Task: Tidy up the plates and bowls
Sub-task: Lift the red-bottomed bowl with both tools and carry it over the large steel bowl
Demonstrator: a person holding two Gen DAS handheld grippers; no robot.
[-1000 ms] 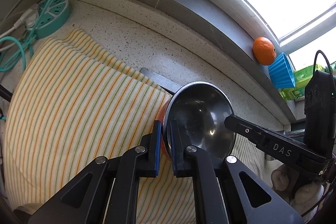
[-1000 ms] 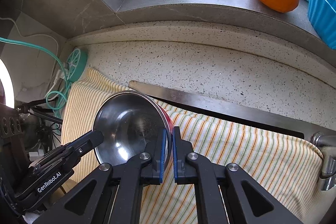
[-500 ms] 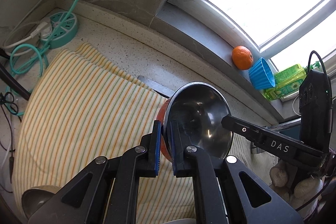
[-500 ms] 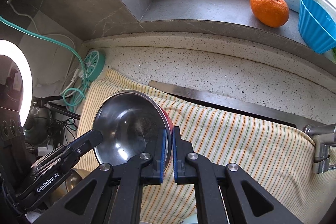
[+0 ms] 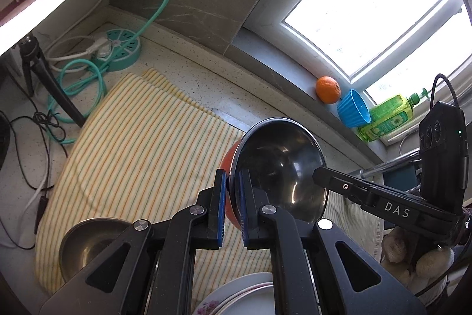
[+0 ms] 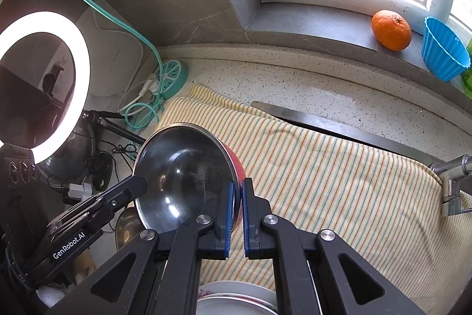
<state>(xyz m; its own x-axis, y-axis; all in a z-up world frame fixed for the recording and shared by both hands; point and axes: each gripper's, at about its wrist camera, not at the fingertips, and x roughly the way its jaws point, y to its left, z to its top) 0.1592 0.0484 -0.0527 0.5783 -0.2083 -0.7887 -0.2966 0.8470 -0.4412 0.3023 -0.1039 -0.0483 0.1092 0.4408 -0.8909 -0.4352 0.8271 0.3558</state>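
You have both tools, left tool [image 5: 231,198] and right tool [image 6: 238,210], clamped on opposite rims of the steel bowl [image 5: 280,167], held above the striped cloth [image 5: 141,143] on the desk [image 6: 324,84]. Below you sit a second steel bowl [image 5: 88,241] and stacked plates [image 5: 244,297]; an orange [image 6: 391,30] and a blue cup [image 6: 442,49] stand on the windowsill.

Home kitchen. Speckled stone countertop [image 6: 309,84] under a window sill [image 6: 324,22] holding an orange [image 6: 391,30] and green dish-soap bottle [image 5: 386,117]; striped dish towel [image 6: 339,176], faucet [image 6: 451,170], stacked plates [image 5: 244,297], steel bowl [image 5: 85,244].

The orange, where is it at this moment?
The orange lies on the window sill, upper right in both views, just left of the blue cup.
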